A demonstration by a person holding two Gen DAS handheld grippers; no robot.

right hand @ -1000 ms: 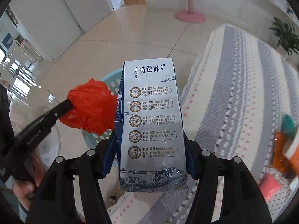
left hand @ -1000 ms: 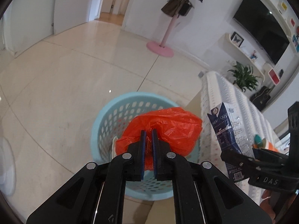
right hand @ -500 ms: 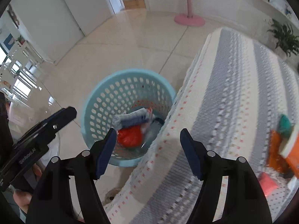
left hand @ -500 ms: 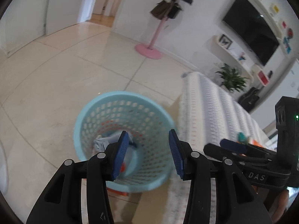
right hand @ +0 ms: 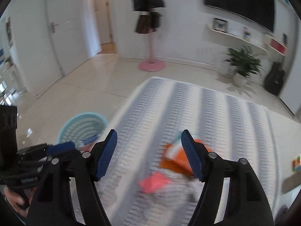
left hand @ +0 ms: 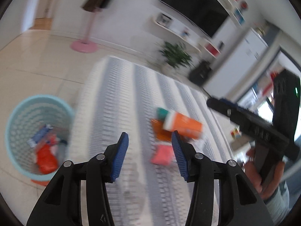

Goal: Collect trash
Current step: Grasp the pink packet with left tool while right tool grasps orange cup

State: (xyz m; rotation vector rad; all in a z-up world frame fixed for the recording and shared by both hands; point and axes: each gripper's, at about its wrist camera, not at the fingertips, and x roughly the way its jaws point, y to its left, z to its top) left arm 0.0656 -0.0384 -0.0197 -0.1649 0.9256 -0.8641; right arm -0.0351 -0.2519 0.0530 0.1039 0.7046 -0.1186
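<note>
Jaws wide apart on both: left gripper (left hand: 149,143) and right gripper (right hand: 148,141), nothing between the pads. Both frames motion-blurred. Light-blue perforated basket (left hand: 13,111) sits on the floor just beside the striped tablecloth (left hand: 120,98); inside it an orange bag (left hand: 46,159) and a blue-white carton (left hand: 38,136). On the cloth: an orange box (left hand: 185,125) with a green-capped item (left hand: 162,112) touching it, and a pink packet (left hand: 162,155) near them.
</note>
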